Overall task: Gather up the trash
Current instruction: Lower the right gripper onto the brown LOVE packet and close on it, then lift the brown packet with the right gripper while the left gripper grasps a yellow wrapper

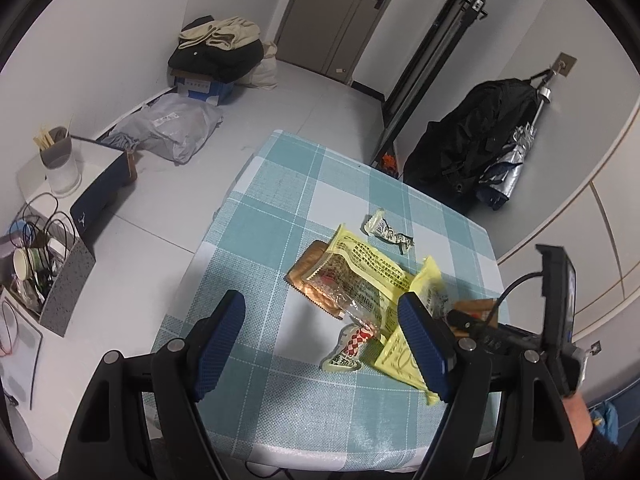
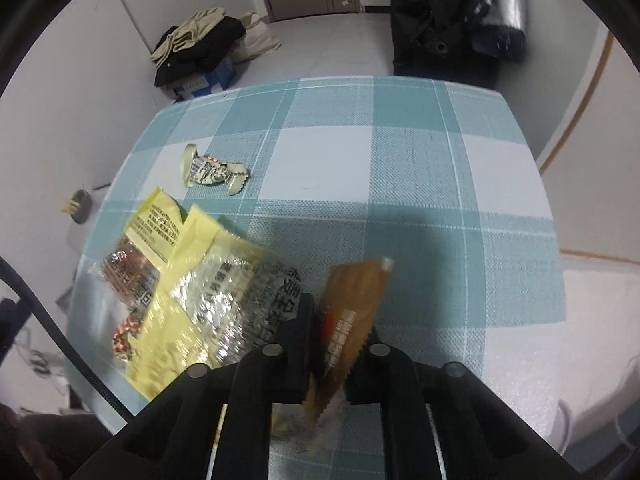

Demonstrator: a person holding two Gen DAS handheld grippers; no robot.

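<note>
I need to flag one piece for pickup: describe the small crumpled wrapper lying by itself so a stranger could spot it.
Find the table with the teal checked cloth. Past the heap of yellow packets, toward the far edge, a small twisted wrapper lies alone. It is pale and silvery with dark print, pinched at both ends like a sweet wrapper, touching nothing else.

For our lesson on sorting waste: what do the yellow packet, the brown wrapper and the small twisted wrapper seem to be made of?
Yellow packet: thin plastic film, probably foil-lined; glossy, crinkled, silvery inside.
Brown wrapper: likely plastic film, smooth, with a zigzag-cut edge.
Small twisted wrapper: shiny film or foil; it keeps its creases.
</note>
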